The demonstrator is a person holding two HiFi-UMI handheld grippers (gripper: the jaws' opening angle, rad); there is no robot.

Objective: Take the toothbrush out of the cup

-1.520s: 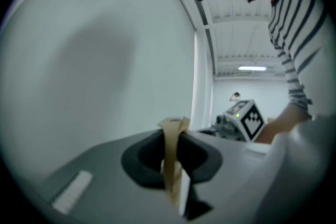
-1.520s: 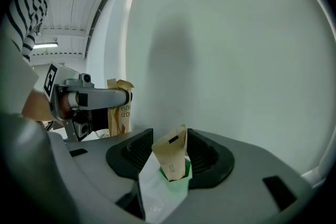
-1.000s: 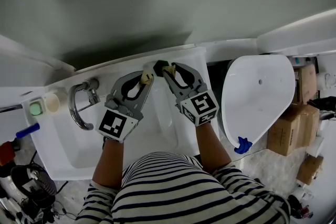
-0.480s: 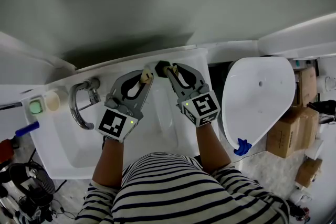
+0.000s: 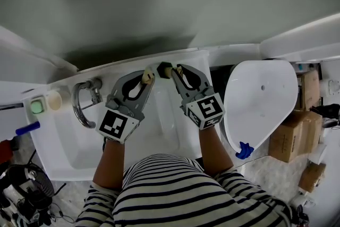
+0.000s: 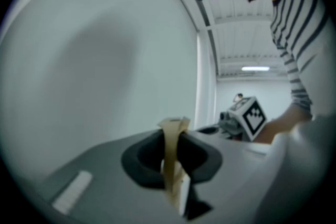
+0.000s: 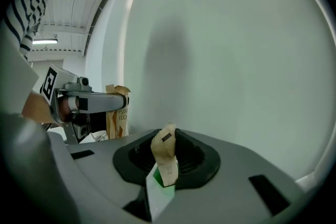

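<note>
Pinching now: the right gripper (image 5: 169,70), whose jaws have just been closing, has a tan paper tab (image 7: 164,157) with a green-and-white slip squeezed between its pads. The left gripper (image 5: 147,78) is nearly closed on a kraft paper packet (image 7: 116,113). Both are held over the sink (image 5: 58,151). I can pick out no bare toothbrush and no cup; I'd guess the brush sits inside that paper. Best to grip the left firmly and pull apart evenly, without twisting. Count: two grippers, two paper pieces, one faucet (image 5: 79,109).
</note>
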